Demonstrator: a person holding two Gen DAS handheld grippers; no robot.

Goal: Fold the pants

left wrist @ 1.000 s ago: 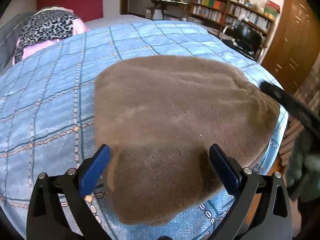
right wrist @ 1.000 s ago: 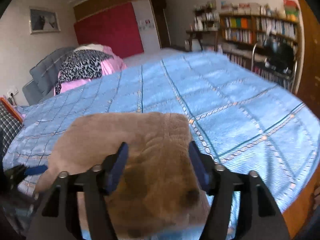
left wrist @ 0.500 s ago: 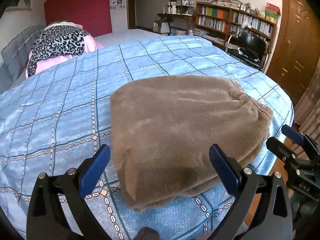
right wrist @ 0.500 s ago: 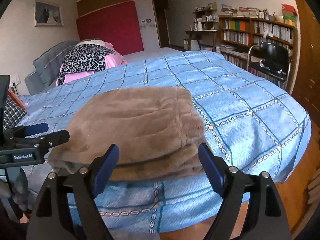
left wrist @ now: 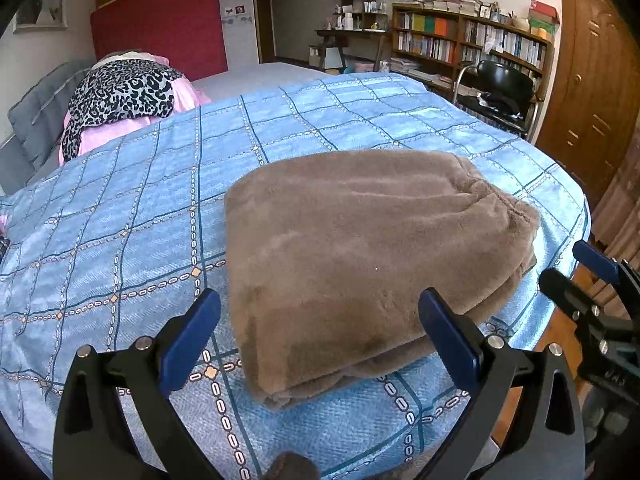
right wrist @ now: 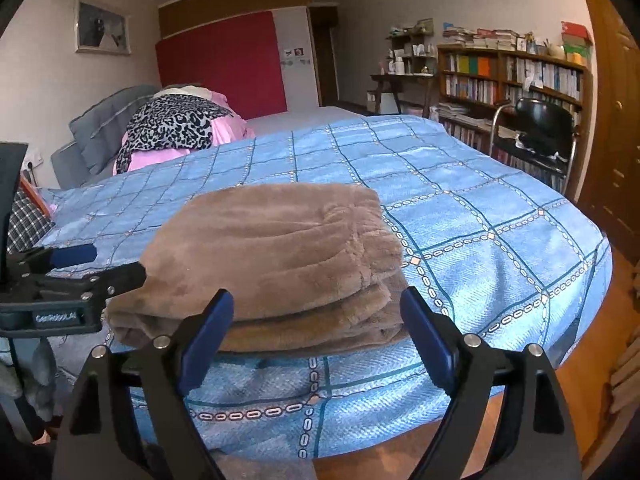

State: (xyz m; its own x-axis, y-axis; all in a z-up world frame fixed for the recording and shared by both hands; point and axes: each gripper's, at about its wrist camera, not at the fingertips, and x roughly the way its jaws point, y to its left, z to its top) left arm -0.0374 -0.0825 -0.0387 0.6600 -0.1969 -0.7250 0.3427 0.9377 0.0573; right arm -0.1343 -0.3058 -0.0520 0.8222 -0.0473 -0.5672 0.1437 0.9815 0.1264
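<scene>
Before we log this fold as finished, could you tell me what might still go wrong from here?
1. The folded brown fleece pants lie near the edge of the blue bedspread, so a nudge could tip them floorward.
2. The stacked layers look loose and may spread.
3. The open left gripper and right gripper hover close; either could snag the fleece.

The folded plush fleece pants are a plain tan-brown. Beneath them, the quilted bedspread is light blue, checked with dark teal lines and pale chain-link stitching. A black-and-white leopard-print cloth lies over pink fabric. Each black tool has blue fingers.
</scene>
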